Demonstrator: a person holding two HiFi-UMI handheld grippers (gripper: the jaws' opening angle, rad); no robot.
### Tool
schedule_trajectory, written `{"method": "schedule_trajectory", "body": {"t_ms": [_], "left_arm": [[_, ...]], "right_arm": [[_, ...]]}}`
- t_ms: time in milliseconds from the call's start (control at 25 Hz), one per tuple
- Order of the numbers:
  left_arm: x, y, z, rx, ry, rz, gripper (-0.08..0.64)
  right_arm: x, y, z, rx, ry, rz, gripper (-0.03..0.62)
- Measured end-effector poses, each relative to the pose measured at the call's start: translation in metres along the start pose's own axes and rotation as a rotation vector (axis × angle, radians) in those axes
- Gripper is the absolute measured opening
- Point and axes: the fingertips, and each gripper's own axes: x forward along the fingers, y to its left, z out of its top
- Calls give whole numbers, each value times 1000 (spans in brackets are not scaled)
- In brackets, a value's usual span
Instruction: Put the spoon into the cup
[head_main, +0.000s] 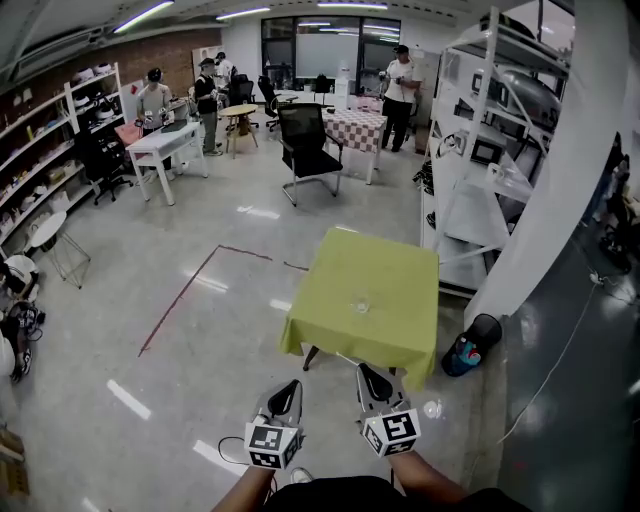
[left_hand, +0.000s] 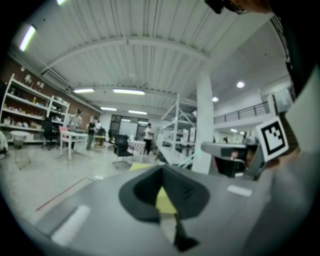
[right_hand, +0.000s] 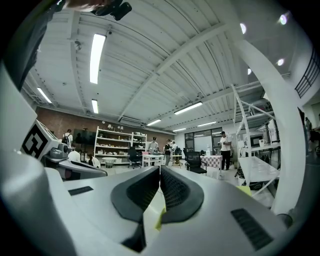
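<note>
A small clear cup (head_main: 361, 305) stands near the middle of a table covered with a yellow-green cloth (head_main: 400, 270), a few steps ahead of me. I cannot make out a spoon at this distance. My left gripper (head_main: 291, 385) and right gripper (head_main: 367, 372) hang side by side close to my body, short of the table's near edge. Both point toward the table. In the left gripper view the jaws of the left gripper (left_hand: 162, 169) meet at the tips with nothing between them. The right gripper (right_hand: 160, 171) is likewise shut and empty, with a sliver of yellow cloth showing beyond its pads.
A white pillar (head_main: 560, 170) and a metal shelf rack (head_main: 470, 150) stand right of the table. A dark bag (head_main: 470, 345) lies on the floor by the table's right corner. Red tape lines (head_main: 185, 295) mark the floor at left. A black chair (head_main: 305, 145) and several people stand farther back.
</note>
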Motion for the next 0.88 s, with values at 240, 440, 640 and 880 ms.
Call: {"method": "schedule_trajectory", "body": {"t_ms": [240, 440, 640, 880], "left_arm": [[-9, 17, -1, 8, 8, -38, 5], [-9, 21, -2, 4, 2, -62, 5], [0, 26, -3, -12, 5, -68, 5], [14, 33, 3, -5, 6, -62, 5]], "right_arm": [[6, 20, -2, 9, 5, -29, 12], [11, 26, -3, -3, 18, -34, 12], [21, 27, -1, -10, 20, -29, 12], [36, 18, 0, -5, 16, -26, 11]]}}
